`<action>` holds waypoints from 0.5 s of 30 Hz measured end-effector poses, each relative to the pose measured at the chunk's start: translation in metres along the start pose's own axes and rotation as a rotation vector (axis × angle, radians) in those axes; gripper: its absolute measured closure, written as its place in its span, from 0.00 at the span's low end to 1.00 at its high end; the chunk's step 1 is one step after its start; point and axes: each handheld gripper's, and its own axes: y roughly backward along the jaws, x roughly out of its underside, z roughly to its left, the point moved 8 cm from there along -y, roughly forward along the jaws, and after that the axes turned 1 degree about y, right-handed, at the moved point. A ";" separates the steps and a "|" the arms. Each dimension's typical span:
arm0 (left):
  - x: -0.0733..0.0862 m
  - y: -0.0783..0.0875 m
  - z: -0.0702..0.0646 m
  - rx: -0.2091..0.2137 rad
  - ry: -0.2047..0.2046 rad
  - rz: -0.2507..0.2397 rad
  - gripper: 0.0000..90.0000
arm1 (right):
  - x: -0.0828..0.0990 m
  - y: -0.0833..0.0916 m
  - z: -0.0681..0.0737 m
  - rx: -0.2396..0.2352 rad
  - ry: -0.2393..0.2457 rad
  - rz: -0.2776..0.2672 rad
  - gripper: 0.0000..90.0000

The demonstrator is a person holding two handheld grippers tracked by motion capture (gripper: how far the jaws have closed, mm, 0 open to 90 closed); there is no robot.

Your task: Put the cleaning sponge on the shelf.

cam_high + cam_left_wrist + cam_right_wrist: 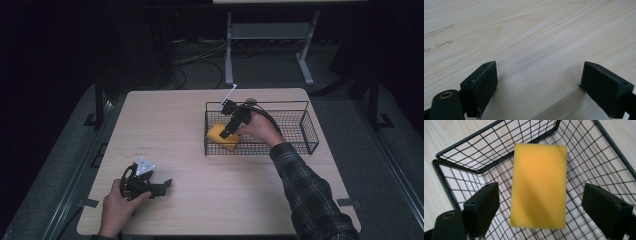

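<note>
A yellow sponge (223, 136) lies in the left end of a black wire basket (304, 131) on the wooden table (190, 200). My right gripper (228, 131) hangs over the sponge inside the basket, open. In the right gripper view the sponge (539, 186) lies flat on the basket floor between the two wide-apart jaws, touching neither. My left gripper (165, 186) rests low at the table's near left, open, held by a hand. In the left gripper view its pads (482, 86) stand apart over bare wood.
The basket's rim (476, 132) and mesh walls enclose the sponge on the near sides. A metal table frame (270, 35) and cables stand on the dark floor beyond the table. Bare wood stretches between the two grippers.
</note>
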 end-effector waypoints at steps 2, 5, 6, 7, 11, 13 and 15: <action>0.000 0.000 0.000 0.000 0.000 0.000 0.14 | 0.001 0.004 0.000 0.001 -0.006 -0.011 0.16; 0.000 0.000 0.000 0.000 0.001 0.000 0.14 | 0.004 0.010 0.001 0.006 -0.006 -0.026 0.16; 0.000 0.000 0.000 0.001 0.002 0.000 0.14 | 0.005 0.012 0.001 0.008 -0.005 -0.033 0.16; 0.000 0.000 0.000 0.000 0.000 0.000 0.14 | 0.006 0.014 0.002 0.010 -0.004 -0.037 0.16; 0.000 0.000 0.000 -0.001 0.000 -0.001 0.14 | 0.013 0.022 0.005 0.014 -0.005 -0.051 0.16; 0.000 0.000 0.000 -0.001 0.000 -0.002 0.14 | 0.016 0.025 0.007 0.018 -0.012 -0.059 0.16; 0.000 0.000 0.000 0.000 0.003 -0.003 0.14 | 0.020 0.029 0.008 0.021 -0.011 -0.068 0.16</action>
